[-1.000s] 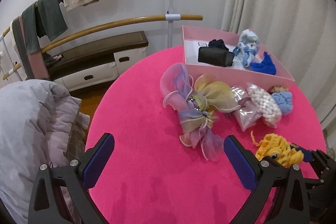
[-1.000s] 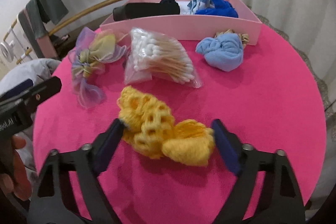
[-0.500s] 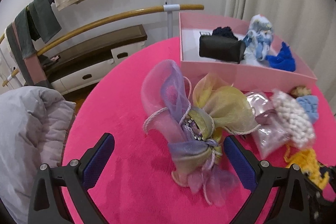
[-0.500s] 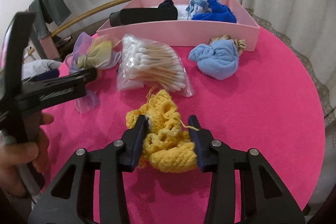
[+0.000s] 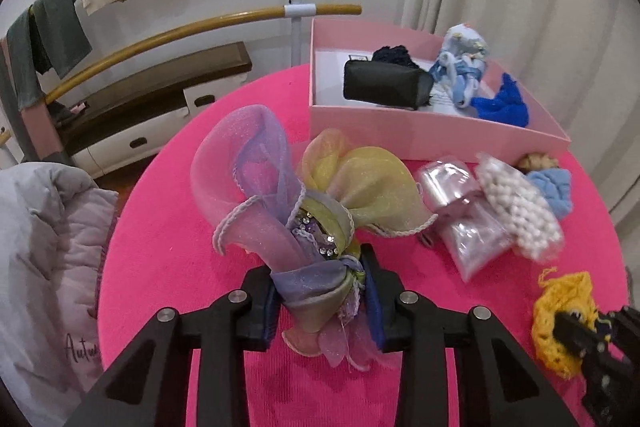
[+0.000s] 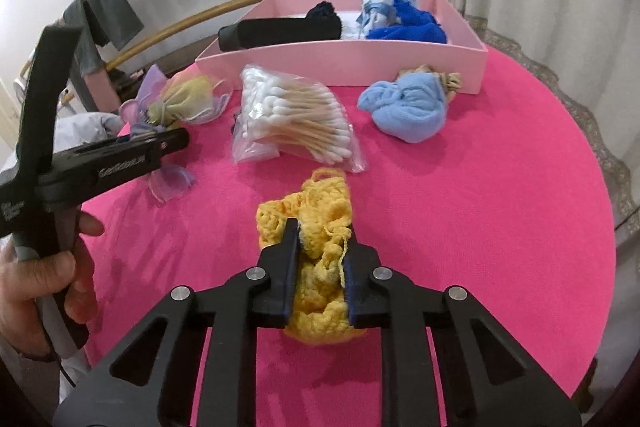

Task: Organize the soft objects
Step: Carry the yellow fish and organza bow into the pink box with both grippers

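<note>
Soft objects were being picked off the pink desk (image 6: 500, 227): right gripper (image 6: 320, 267) jaws clamped the yellow crochet piece (image 6: 316, 291); left gripper (image 5: 320, 299) jaws were closing on the organza bow (image 5: 304, 211). Next, probably lifting both toward the pink box (image 5: 420, 131).

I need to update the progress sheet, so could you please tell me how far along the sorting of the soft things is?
Done: a black pouch, a blue cloth and a pale blue bundle lie in the pink box. In hand: the left hand-held gripper is closing on the organza bow; the right hand-held gripper clamps the yellow crochet piece. Left on the table: the light blue cloth and bagged cotton swabs.
</note>
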Available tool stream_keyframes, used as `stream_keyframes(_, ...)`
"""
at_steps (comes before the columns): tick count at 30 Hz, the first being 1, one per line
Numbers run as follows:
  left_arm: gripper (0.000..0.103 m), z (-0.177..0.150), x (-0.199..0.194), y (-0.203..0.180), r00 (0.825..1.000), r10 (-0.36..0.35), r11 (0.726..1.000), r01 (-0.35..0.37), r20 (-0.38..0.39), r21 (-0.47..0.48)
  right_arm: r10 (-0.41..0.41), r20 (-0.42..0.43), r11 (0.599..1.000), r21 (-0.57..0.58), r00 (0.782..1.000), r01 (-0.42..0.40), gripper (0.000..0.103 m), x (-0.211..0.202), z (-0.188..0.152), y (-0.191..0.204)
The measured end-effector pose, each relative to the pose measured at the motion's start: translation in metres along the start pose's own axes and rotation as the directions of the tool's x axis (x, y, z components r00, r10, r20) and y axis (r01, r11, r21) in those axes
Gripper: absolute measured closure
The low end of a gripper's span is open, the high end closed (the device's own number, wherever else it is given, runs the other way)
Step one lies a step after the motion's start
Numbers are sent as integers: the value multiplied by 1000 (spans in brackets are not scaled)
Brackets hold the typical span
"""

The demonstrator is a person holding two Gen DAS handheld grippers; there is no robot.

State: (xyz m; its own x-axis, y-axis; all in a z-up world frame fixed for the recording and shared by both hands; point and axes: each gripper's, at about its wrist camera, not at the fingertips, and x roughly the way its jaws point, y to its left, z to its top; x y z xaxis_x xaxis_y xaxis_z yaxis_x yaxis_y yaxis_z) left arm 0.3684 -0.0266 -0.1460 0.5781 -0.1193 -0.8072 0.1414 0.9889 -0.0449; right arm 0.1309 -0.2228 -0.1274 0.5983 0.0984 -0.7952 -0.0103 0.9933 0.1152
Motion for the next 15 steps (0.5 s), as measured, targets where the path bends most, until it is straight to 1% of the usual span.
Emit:
stream_keyframes(8, 71, -18, -38, -7, 1000, -15, 1000, 15, 26, 18, -21, 40, 999, 28, 999, 20, 87, -27, -3, -9)
stream_keyframes(15, 71, -28, -70, -8, 999, -24, 999, 23, 43, 29, -25, 64, 999, 31, 998, 23, 87, -43, -4, -8)
